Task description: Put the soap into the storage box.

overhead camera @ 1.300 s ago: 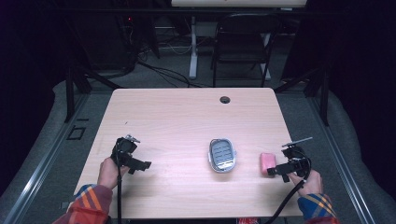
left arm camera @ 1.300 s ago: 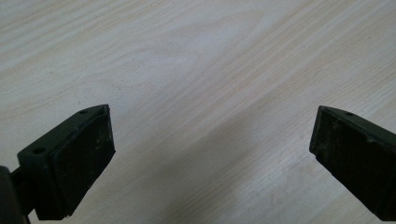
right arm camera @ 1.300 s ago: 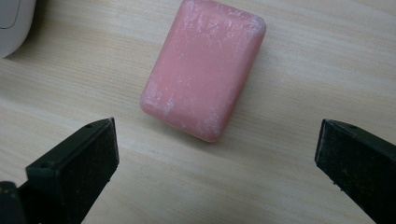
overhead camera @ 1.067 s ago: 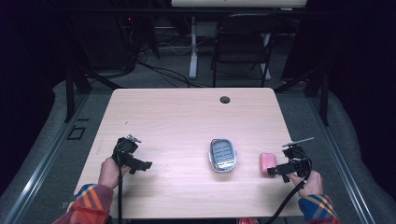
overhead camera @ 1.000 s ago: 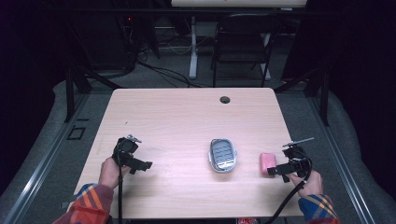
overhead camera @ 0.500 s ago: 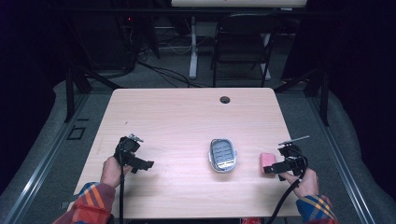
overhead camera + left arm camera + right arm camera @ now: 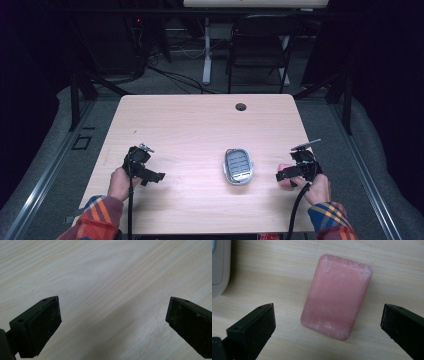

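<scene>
Both grippers' fingers spread wide, the right gripper (image 7: pixel 291 172) over a pink soap bar (image 7: pixel 336 296) beside a grey soap dish (image 7: pixel 238 166), the left gripper (image 7: pixel 145 169) over bare table (image 7: pixel 200 120).

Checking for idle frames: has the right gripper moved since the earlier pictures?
Yes, slightly. The right gripper has edged left toward the soap dish, now covering more of the pink soap; the dish itself stayed put.

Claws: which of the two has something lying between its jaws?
The right claw: a pink soap bar lies between its open jaws, untouched. The left claw has just bare table between its jaws.
</scene>
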Available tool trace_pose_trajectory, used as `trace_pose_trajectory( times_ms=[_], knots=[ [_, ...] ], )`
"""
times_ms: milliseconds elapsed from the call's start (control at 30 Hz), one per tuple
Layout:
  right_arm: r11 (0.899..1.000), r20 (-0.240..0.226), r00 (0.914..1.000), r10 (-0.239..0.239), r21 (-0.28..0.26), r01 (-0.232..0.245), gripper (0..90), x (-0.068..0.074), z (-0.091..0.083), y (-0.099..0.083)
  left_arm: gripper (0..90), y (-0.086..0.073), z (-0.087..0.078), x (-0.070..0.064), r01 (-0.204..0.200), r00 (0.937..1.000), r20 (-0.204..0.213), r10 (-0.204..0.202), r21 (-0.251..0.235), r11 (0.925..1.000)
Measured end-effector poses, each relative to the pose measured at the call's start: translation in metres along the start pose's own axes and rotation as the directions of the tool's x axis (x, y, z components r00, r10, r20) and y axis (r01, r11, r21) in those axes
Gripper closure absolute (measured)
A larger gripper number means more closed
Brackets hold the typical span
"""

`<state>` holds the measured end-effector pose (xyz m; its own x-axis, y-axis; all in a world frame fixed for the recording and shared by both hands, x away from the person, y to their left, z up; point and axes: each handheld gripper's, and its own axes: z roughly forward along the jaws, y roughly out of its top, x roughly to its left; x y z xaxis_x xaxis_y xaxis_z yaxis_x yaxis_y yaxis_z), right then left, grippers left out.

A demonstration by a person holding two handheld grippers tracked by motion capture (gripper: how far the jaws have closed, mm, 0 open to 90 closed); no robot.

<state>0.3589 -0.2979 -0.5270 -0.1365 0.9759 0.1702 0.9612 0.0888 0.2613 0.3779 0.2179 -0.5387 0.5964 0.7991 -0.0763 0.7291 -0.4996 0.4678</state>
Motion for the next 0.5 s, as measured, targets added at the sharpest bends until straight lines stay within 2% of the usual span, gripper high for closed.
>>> trace_pose_trajectory(
  times_ms=[67,100,133,167,200,300,333,367,500],
  knots=[
    [1.0,0.004,1.0,0.004,0.008,-0.004,0.0,0.0,0.001,0.001,0.0,0.0,0.0,0.0,0.0,1.0,0.0,0.0,0.0,1.0],
    [1.0,0.014,0.9996,0.025,-0.001,-0.025,0.0,0.0,0.004,0.004,0.0,0.0,0.0,0.0,0.0,1.0,0.0,0.0,0.002,1.0],
    [1.0,0.01,0.9998,0.017,0.021,-0.017,0.0,-0.001,0.004,0.006,0.0,0.0,0.0,0.0,0.0,1.0,0.0,0.0,0.002,1.0],
    [0.999,0.029,0.9994,0.019,0.031,-0.02,0.0,-0.002,0.005,0.007,0.0,0.0,0.001,0.0,-0.001,1.0,0.002,0.001,0.004,1.0],
    [0.999,0.018,0.9992,0.036,0.024,-0.036,0.0,-0.001,0.006,0.009,0.0,0.0,0.001,0.0,-0.002,1.0,0.001,0.002,0.003,1.0],
    [0.998,0.02,0.9987,0.048,0.026,-0.049,0.0,-0.001,0.012,0.013,0.0,0.0,0.001,0.0,-0.001,1.0,0.002,0.001,0.005,1.0],
    [0.998,0.02,0.9987,0.048,0.026,-0.049,0.0,-0.001,0.012,0.013,0.0,0.0,0.001,0.0,-0.001,1.0,0.002,0.001,0.005,1.0],
    [0.998,0.033,0.9989,0.033,0.055,-0.034,0.0,0.0,0.012,0.015,0.0,0.001,0.001,0.0,0.0,1.0,0.002,0.0,0.006,1.0],
    [0.998,0.065,0.9977,0.021,0.06,-0.025,0.0,0.004,0.015,0.02,0.0,0.001,0.002,-0.001,-0.001,1.0,0.002,0.001,0.004,1.0]
  ],
)
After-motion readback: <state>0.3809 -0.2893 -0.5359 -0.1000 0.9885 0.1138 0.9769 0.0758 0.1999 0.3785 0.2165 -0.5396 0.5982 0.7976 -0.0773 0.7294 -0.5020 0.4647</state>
